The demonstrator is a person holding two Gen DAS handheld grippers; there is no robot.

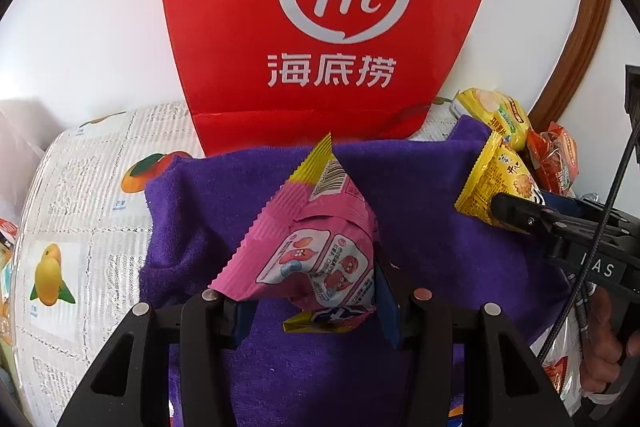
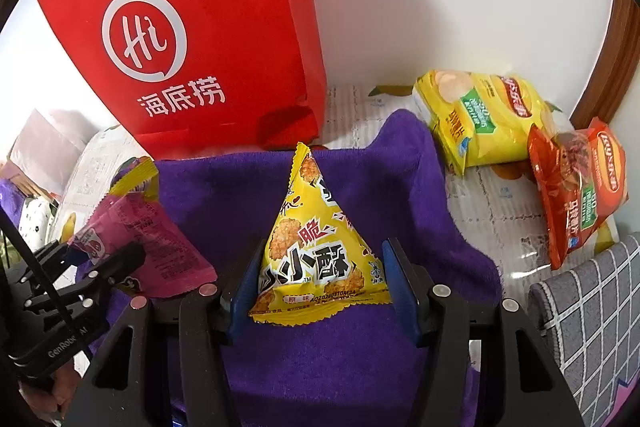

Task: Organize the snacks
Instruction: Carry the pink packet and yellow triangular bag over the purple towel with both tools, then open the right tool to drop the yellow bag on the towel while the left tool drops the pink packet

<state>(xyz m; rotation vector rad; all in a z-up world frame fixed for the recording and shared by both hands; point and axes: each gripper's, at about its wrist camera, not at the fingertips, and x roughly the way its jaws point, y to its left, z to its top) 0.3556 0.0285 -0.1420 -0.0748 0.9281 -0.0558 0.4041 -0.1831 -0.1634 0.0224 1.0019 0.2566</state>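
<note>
My left gripper (image 1: 316,307) is shut on a pink triangular snack packet (image 1: 316,239), held above a purple towel (image 1: 440,227). Between the blue pads of my right gripper (image 2: 322,287) sits a yellow triangular snack packet (image 2: 316,243), gripped at its lower corners over the same purple towel (image 2: 380,179). Each gripper shows in the other's view: the right gripper (image 1: 516,215) with its yellow packet (image 1: 492,183) at the right, the left gripper (image 2: 108,263) with the pink packet (image 2: 148,247) at the left. A red paper bag (image 1: 320,27) stands upright behind the towel.
A yellow chip bag (image 2: 480,115) and a red chip bag (image 2: 576,187) lie at the back right on the fruit-print tablecloth (image 1: 80,187). A grey checked cushion (image 2: 592,307) is at the right edge. A white wall backs the table. A hand (image 1: 604,347) holds the right gripper.
</note>
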